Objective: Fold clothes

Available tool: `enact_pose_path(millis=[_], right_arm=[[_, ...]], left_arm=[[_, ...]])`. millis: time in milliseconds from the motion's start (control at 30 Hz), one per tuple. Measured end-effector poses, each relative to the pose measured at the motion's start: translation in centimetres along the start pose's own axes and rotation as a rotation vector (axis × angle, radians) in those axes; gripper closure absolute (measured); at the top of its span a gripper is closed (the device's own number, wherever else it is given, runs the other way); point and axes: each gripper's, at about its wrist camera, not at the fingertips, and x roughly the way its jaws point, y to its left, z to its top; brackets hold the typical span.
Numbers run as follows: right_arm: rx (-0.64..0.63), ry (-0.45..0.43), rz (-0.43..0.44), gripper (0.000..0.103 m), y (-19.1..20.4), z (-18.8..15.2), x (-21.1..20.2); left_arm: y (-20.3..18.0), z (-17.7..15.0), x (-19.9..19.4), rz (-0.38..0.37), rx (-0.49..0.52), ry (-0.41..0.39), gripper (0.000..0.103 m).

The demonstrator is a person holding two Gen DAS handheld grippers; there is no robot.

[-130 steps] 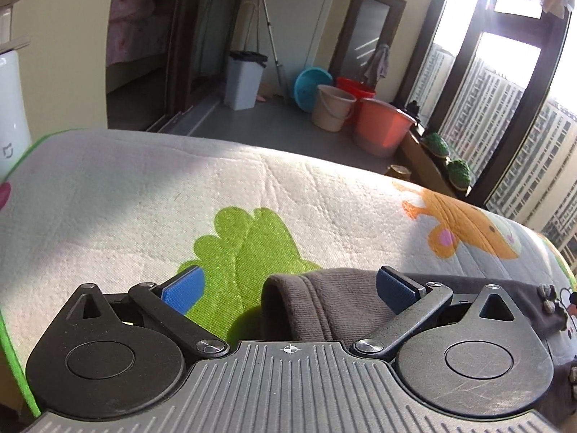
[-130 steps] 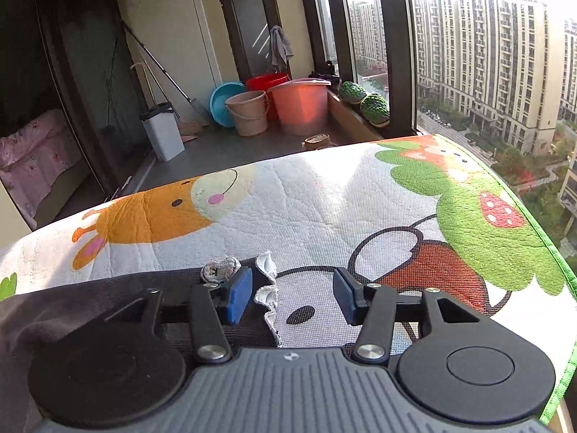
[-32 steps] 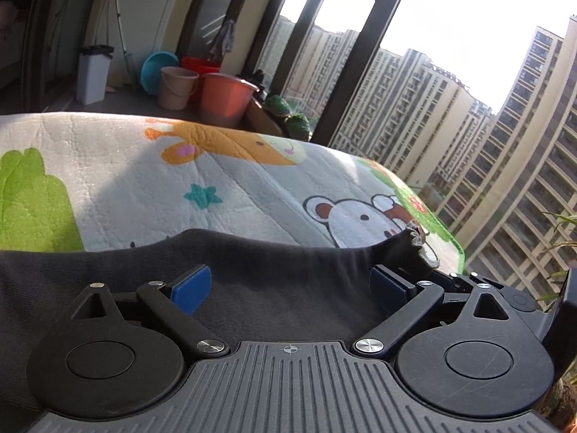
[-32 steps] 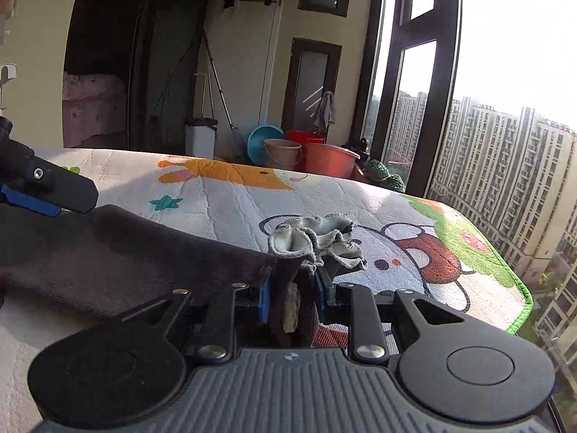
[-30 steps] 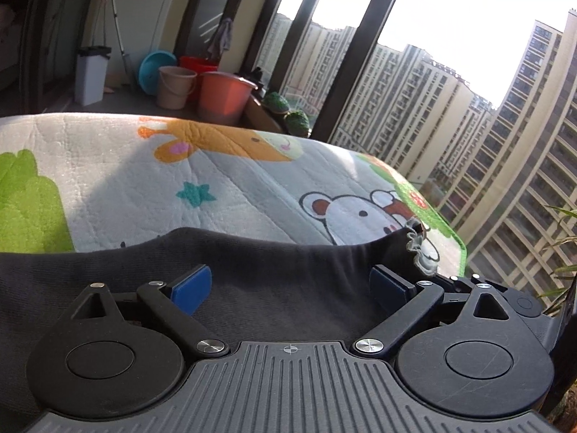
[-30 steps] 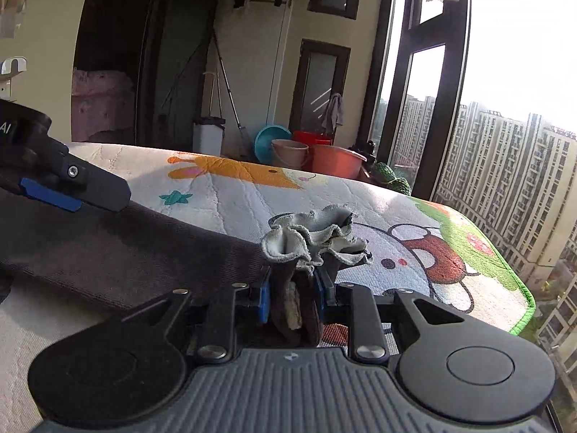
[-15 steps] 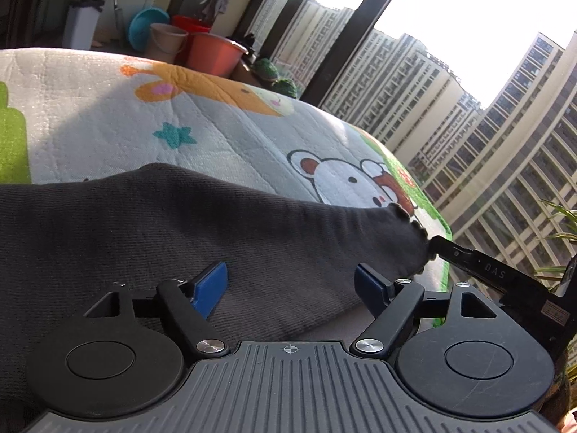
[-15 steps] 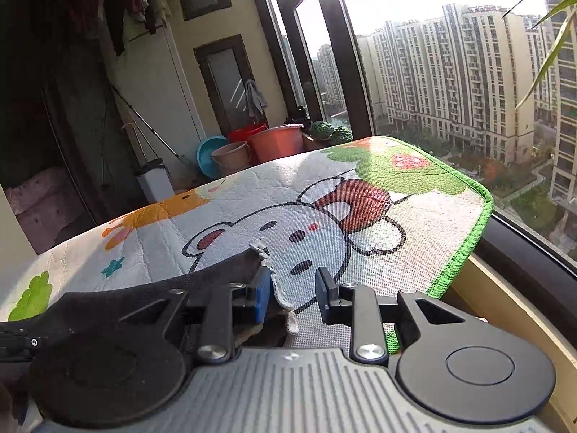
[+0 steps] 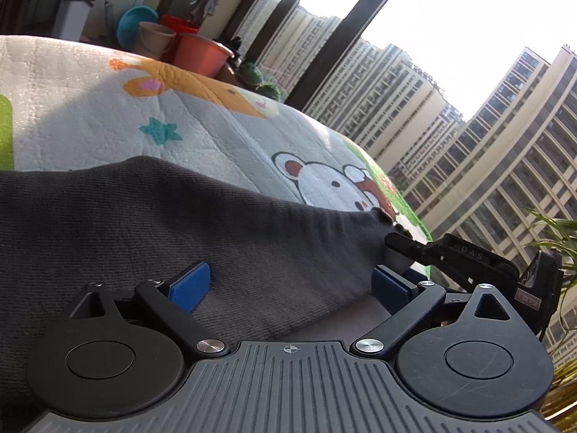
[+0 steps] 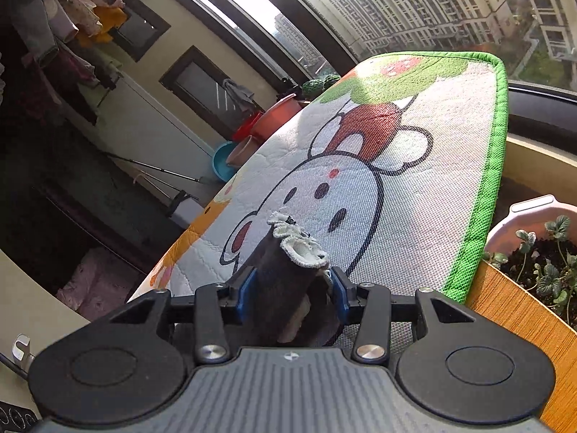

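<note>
Far left: a white bin (image 9: 74, 18) stands on the floor by the dark doorway, beyond the edge of the desk.
Buckets: a teal basin (image 9: 135, 21), a beige bucket (image 9: 155, 38) and an orange tub (image 9: 202, 54) are clustered on the floor behind the desk, under the window.
Window: tall apartment blocks (image 9: 468, 137) fill the glass, in bright sun.
Cover: a cartoon mat (image 9: 216, 137) lies over the desk, with an orange animal, a teal star and a white bear printed on it; its green border (image 10: 494, 180) runs down the right side.
Far right: a potted plant (image 10: 541, 256) sits just beside the desk's wooden edge, close to the right tool.
In the way: nothing lies on the mat ahead of the cloth; only the two tools crowd its near edge.
Garment: a dark grey garment (image 9: 162, 223), finely ribbed, is stretched in a broad band across the near part of the mat, left to right, and tapers to a bunched corner at the right.
Garment trim: a pale frilled edge (image 10: 299, 241) pokes up out of that bunched corner.
Left tool (image 9: 290, 281): its blue pads are spread wide and released, and the grey cloth lies between and under them.
Right tool (image 10: 292, 290): clenched on the bunched grey corner, with the frill standing above its pads.
</note>
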Motion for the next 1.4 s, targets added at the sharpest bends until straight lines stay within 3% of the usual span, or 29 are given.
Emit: enact_pose_path(millis=[100, 200, 267, 333, 400, 433, 633, 700, 833, 1000, 1067, 1233, 1300, 1400], right_arm=[[-0.323, -0.053, -0.101, 0.079, 3.8, -1.4, 0.1], [-0.587, -0.093, -0.123, 0.081, 5.9, -4.1, -0.7], [-0.764, -0.120, -0.137, 0.081, 7.3, -5.8, -1.2], [-0.940, -0.147, -0.151, 0.081, 8.7, -7.6, -1.8], [-1.117, -0.173, -0.164, 0.081, 10.1, -9.3, -2.3], [-1.205, -0.187, -0.170, 0.081, 10.8, -10.2, -2.5], [-1.361, -0.155, -0.128, 0.081, 12.2, -13.1, -2.3], [-1.380, -0.153, -0.128, 0.081, 12.2, -13.4, -2.1], [-1.359, -0.142, -0.101, 0.080, 11.7, -12.7, -2.4], [-1.181, -0.119, 0.000, 0.079, 9.3, -9.4, -5.4], [-1.006, -0.083, 0.041, 0.079, 7.8, -7.2, -6.5], [-0.307, 0.049, 0.116, 0.070, 1.0, -0.9, -5.1], [-0.148, 0.075, 0.136, 0.065, -0.9, -0.1, -3.4], [-0.055, 0.091, 0.142, 0.060, -1.2, -0.9, -0.3]], left_arm=[[-0.3, 0.0, 0.2, -0.009, 0.033, 0.017, 0.000], [-0.8, 0.9, 0.3, 0.001, 0.063, 0.074, 0.000], [-1.3, 2.3, 0.0, 0.022, 0.041, 0.060, 0.001], [-2.3, 3.6, -0.3, 0.048, 0.055, 0.022, 0.007], [-3.6, 4.6, 0.1, 0.081, 0.089, 0.012, 0.028], [-4.3, 5.0, 0.5, 0.092, 0.101, 0.015, 0.024], [-7.0, 5.4, 3.3, 0.098, 0.179, 0.030, 0.017], [-7.9, 5.2, 4.5, 0.137, 0.228, 0.038, 0.017], [-8.6, 4.3, 7.5, 0.267, 0.343, 0.054, 0.019], [-6.4, 4.1, 8.8, 0.355, 0.312, 0.072, 0.024], [-4.8, 4.1, 8.9, 0.347, 0.265, 0.090, 0.023], [-4.7, 3.8, 8.6, 0.346, 0.278, 0.074, 0.022], [-4.6, 3.8, 8.6, 0.341, 0.280, 0.071, 0.021], [-4.2, 4.0, 8.3, 0.317, 0.252, 0.068, 0.021]])
